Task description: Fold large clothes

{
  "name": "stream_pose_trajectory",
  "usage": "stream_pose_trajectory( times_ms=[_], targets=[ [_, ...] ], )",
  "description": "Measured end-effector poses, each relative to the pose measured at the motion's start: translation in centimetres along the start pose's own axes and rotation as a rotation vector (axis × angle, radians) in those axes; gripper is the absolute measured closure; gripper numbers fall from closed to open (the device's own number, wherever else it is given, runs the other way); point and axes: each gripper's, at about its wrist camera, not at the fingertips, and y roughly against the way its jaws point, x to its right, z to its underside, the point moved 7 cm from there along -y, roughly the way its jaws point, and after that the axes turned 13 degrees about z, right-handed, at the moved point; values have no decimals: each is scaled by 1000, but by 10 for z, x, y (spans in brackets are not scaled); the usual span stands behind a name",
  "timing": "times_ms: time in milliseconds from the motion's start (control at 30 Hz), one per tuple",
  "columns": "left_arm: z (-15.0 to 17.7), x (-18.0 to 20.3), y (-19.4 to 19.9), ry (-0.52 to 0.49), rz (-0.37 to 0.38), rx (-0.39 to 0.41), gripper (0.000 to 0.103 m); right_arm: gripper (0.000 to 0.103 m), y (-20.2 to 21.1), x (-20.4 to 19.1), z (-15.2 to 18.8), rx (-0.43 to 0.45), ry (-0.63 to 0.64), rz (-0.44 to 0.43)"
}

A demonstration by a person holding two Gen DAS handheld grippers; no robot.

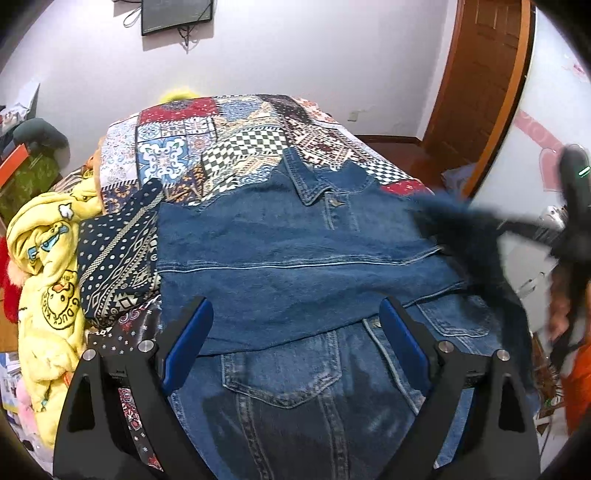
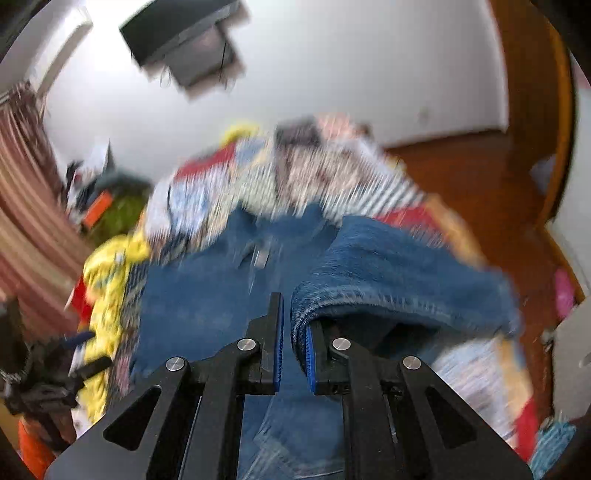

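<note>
A blue denim jacket (image 1: 295, 251) lies on the patchwork bedspread (image 1: 229, 144), collar at the far end, its left side folded over the front. My left gripper (image 1: 295, 325) is open and empty, just above the jacket's near part. My right gripper (image 2: 294, 332) is shut on the jacket's right sleeve (image 2: 399, 273) and holds it lifted above the jacket; that view is motion-blurred. In the left wrist view the right gripper (image 1: 569, 236) shows as a dark blur at the right edge, with the sleeve (image 1: 458, 225) trailing from it.
A yellow duck-print blanket (image 1: 48, 266) and a folded navy patterned cloth (image 1: 118, 258) lie at the bed's left. A wooden door (image 1: 480, 85) stands at the right, a wall screen (image 1: 177, 14) at the back. Clutter sits left of the bed.
</note>
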Motion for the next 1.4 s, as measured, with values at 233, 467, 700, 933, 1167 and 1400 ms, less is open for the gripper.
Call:
stream_pose_trajectory(
  times_ms=[233,467,700,933,1167,1400],
  targets=[
    [-12,43,-12,-102,40,-34,11,91,-51,4,57,-246,15,-17],
    [-42,108,-48,-207,131,-80,11,45,0,32,54,-207,32,-23],
    [-70,174,-95,-328,207,-132,12,38,45,111,35,-27,-71,155],
    [-69,240,-164,-456,252,-246,12,35,42,171,37,-2,-172,331],
    [-33,262,-241,-609,193,-396,31,35,17,201,60,-93,-255,315],
    [-32,267,-274,-662,102,-356,81,35,10,206,69,-124,-279,281]
  ],
)
